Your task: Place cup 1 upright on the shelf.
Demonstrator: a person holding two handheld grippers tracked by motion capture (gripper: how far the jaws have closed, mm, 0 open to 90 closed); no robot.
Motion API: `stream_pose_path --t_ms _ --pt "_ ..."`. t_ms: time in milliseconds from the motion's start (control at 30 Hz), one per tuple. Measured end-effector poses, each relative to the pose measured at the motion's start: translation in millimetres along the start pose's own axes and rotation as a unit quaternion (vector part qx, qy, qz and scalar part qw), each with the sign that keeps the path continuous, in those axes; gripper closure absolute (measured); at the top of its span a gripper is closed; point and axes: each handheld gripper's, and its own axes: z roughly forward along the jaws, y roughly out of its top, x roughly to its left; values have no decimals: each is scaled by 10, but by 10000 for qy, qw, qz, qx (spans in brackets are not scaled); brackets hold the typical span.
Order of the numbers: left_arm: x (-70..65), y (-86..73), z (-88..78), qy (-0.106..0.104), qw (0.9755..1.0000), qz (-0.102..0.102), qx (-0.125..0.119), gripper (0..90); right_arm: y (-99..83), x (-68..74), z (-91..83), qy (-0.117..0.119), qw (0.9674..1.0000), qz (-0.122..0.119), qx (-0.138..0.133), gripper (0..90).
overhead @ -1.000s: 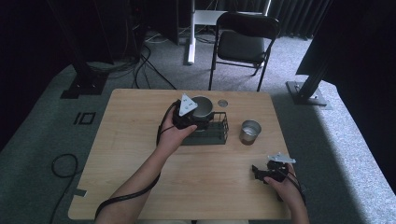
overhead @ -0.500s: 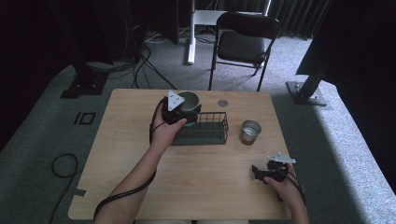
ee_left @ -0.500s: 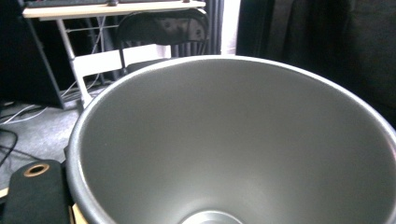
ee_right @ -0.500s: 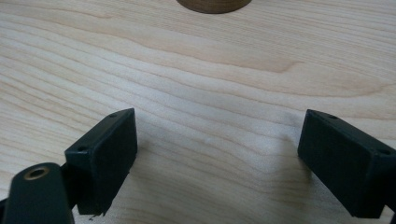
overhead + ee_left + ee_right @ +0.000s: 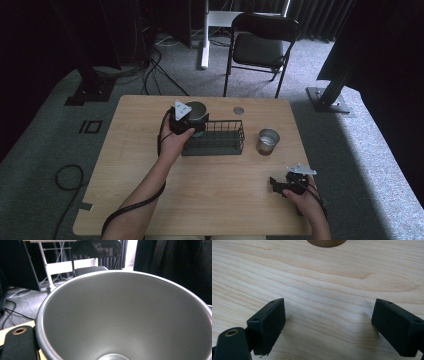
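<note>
We grip the metal cup [image 5: 196, 114] by its rim in our left gripper [image 5: 181, 120], above the wire basket's [image 5: 215, 145] left end; it looks light, stiff, slippery; our right gripper [image 5: 328, 322] rests spread wide near the table's [image 5: 150, 195] front right corner.

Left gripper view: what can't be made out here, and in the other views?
- Left tongs: in the left gripper view, the grey cup covers the jaws, so the grip is unclear.
- Wire basket: contents too small in the high view.
- Brown round thing: cut off by the right gripper view's top edge.
</note>
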Motion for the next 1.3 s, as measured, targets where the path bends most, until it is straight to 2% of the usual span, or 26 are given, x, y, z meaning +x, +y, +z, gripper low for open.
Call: stream_pose_path --t_ms 333,633,800,900,933,1067,1300 --pt "33 -185 74 31 9999 9 165 138 0 0 0 0 10000 -3 -1 116" --pt "41 -308 105 23 9998 10 213 138 0 0 0 -1 10000 -3 0 116" --pt "30 -378 119 36 9997 86 219 138 0 -1 0 0 10000 -5 -1 116" --pt "16 -385 118 26 9997 149 209 138 0 0 0 0 10000 -1 0 116" --pt "-1 -388 113 34 9995 236 224 138 0 0 0 0 10000 -2 0 117" --pt "-7 -383 107 15 9993 245 285 135 0 -1 0 0 10000 -4 -1 116" --pt "-10 -325 59 -55 9990 336 299 77 0 -1 0 0 10000 -6 -1 116"
